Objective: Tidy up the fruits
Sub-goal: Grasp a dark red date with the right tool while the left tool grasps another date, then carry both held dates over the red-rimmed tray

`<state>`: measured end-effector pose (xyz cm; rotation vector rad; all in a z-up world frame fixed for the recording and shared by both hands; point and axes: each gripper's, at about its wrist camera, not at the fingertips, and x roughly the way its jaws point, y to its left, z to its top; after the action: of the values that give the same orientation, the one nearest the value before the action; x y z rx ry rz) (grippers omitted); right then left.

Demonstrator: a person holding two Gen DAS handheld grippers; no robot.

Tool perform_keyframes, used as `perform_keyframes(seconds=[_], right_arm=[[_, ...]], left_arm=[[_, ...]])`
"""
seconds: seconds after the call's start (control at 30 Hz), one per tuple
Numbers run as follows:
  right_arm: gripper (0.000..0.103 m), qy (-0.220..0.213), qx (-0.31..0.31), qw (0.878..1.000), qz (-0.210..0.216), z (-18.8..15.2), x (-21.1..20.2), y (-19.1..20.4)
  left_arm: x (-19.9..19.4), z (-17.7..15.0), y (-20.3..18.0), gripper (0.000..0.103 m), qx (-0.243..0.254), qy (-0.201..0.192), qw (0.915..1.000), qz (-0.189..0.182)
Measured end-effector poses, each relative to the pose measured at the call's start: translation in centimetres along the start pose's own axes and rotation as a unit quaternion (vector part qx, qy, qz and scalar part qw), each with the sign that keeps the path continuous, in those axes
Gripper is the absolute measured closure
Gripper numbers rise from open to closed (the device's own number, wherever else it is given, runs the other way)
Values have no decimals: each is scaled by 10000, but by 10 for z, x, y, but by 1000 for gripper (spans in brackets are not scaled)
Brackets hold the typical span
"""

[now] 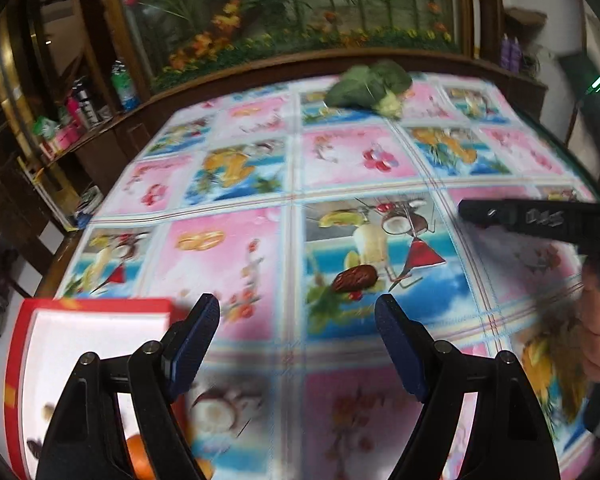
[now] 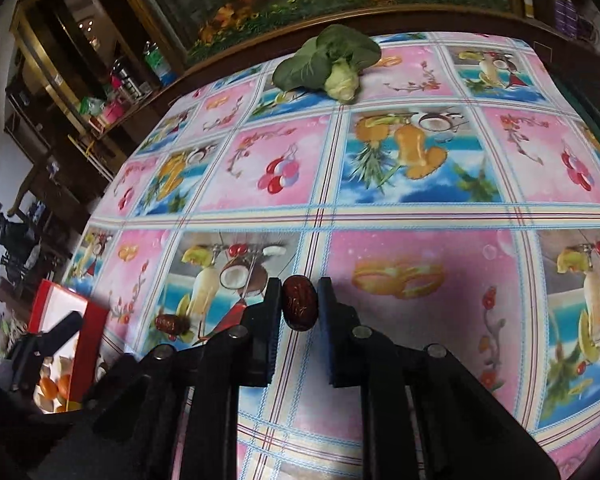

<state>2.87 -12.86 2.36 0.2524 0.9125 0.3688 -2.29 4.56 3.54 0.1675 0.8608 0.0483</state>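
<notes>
Right wrist view: right tool (image 2: 299, 307) clamped on one red date (image 2: 299, 309), raised over the tabletop (image 2: 420, 216). Second date (image 2: 171, 324) lying on the tabletop, left of the held date. Red-rimmed box (image 2: 85, 340) further left, oranges (image 2: 54, 386) inside. Leafy green vegetable (image 2: 328, 65) at the far edge. Left tool (image 1: 296, 322) spread wide, nothing between its fingers, beside the box.

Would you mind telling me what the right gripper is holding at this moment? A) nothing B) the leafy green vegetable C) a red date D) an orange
C: in the right wrist view the right gripper has its jaws closed on a wrinkled red date, above the tablecloth.
</notes>
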Motion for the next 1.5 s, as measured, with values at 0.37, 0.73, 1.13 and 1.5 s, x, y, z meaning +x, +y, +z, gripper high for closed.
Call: perform_keyframes(seconds=[0.37, 0.73, 1.13, 1.5], right_arm=[[83, -17, 12, 10000, 83, 1, -1, 7], [83, -99, -278, 9995, 116, -5, -4, 22], [83, -328, -1010, 9930, 523, -35, -15, 72], [83, -353, -1997, 9760, 799, -81, -25, 133]], left_arm=[[37, 11, -15, 48, -19, 226, 9983, -528], [24, 1, -16, 72, -143, 164, 9967, -783], [-63, -30, 24, 72, -450, -693, 9966, 24], [-94, -65, 78, 72, -960, -901, 9893, 626]])
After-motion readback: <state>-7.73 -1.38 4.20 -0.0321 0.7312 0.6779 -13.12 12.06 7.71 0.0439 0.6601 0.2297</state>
